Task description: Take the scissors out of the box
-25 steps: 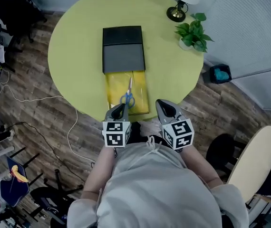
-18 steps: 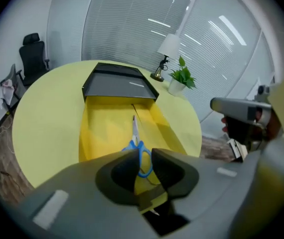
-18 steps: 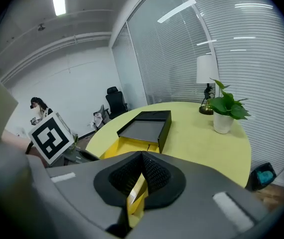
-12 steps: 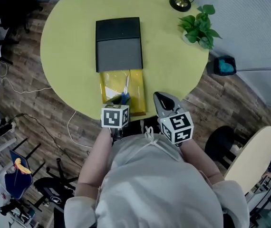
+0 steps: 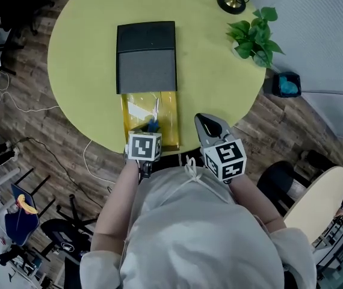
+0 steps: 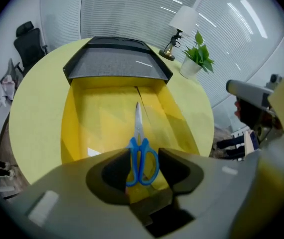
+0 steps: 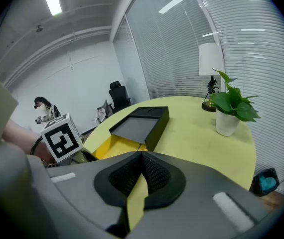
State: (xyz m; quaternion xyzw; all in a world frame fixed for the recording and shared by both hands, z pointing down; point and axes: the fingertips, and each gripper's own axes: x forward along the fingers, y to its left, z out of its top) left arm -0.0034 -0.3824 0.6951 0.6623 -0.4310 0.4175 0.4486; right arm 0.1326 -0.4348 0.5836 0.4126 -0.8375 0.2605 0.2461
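Left fingers (image 6: 108,172) opening astride scissors (image 6: 140,151) above round yellow table (image 5: 84,59)

On the round yellow-green worktop (image 5: 81,59), the blue-handled steel scissors (image 5: 154,118) lie in the yellow cardboard tray (image 5: 169,118) drawn nearward from the black box sleeve (image 5: 146,56) behind it, with the potted green plant (image 5: 254,38) and brass-footed lamp (image 5: 233,0) at far right.
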